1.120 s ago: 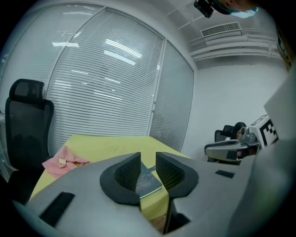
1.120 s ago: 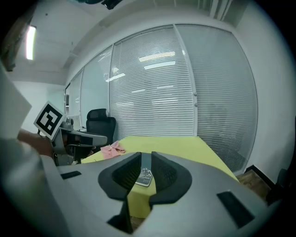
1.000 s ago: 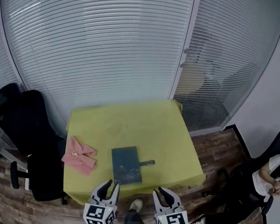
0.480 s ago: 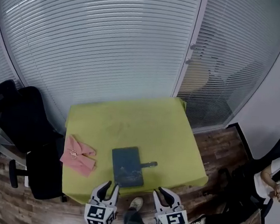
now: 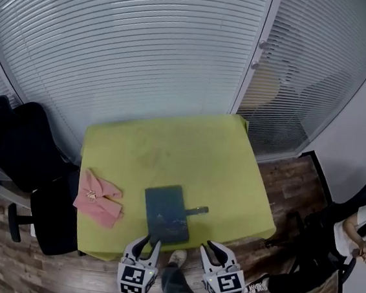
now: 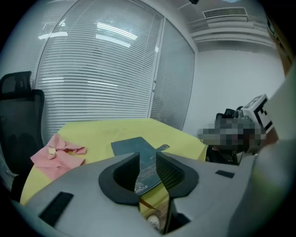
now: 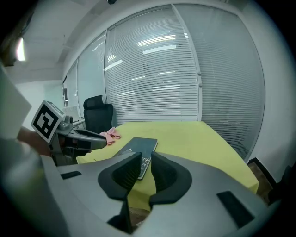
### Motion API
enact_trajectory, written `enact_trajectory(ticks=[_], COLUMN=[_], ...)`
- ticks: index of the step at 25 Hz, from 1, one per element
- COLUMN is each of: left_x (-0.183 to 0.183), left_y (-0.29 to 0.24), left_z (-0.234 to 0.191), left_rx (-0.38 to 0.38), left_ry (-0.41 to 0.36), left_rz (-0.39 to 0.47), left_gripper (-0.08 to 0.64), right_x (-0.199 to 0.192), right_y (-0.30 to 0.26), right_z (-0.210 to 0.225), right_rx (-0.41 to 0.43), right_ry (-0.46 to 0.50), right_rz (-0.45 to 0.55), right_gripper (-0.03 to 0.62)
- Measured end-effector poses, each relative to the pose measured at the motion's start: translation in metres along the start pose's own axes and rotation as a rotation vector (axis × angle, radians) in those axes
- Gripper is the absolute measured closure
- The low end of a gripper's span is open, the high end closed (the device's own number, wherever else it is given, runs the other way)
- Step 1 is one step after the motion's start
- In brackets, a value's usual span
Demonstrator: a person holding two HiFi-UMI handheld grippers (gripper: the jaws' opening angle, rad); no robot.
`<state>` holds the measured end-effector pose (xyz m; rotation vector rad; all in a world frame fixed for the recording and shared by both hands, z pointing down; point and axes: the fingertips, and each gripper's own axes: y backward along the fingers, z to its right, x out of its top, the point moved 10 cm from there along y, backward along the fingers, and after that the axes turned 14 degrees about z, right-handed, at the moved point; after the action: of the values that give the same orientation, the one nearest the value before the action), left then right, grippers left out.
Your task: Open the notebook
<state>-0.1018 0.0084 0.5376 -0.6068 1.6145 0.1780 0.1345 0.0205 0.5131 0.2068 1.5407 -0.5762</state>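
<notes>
Table: a square top under a yellow-green cloth (image 5: 189,153), standing before a glass wall with white blinds (image 5: 148,48).
Notebook: the dark blue notebook (image 5: 166,214) lies flat and closed close to the table's near edge, about midway along it, with its long sides running from the near edge toward the far edge.
Strap: a thin dark tab (image 5: 197,210) sticks out from the notebook's right side onto the cloth; it looks like a closing strap, though the view is too small to be sure.
Pink cloth: a crumpled pink cloth (image 5: 98,199) sits by the near left corner, apart from the notebook.
Left gripper: the left gripper (image 6: 147,157) hangs off the table's near edge, short of the notebook, its jaws parted by a narrow gap with nothing between them.
Right gripper: the right gripper (image 7: 146,159) is level with the left one off the same edge, its jaws likewise parted and empty, touching nothing.
Chair: a black office chair (image 5: 19,158) stands off the table's left edge.
Person: a seated person (image 5: 349,238) is well off the right edge.
</notes>
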Motion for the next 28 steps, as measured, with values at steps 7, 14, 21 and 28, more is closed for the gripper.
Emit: enact_trajectory(ticks=[7,14,21,28], left_x=[-0.019,-0.041,-0.057,-0.061], left_y=[-0.017,-0.033,-0.047,-0.058], left_z=[0.003,0.007,0.018,0.026], left_rx=[-0.072,-0.149,-0.272,-0.318], left_ry=[-0.101,-0.158,-0.354,-0.508], left_rz=[-0.074,-0.173,-0.282,-0.317], left_gripper=[0.431,0.397,0.370,0.365], right_x=[-0.018,-0.031,-0.038,-0.038], right_y=[-0.011,-0.023,-0.031,-0.034], right_z=[0.005,0.009,0.014,0.017], right_rx=[0.003,0.023,0.054,0.051], right_ry=[-0.009,-0.041,-0.091,-0.106], right_rz=[-0.063,-0.108,-0.126,-0.124], right_gripper=[0.511,0.512,0.513,0.515])
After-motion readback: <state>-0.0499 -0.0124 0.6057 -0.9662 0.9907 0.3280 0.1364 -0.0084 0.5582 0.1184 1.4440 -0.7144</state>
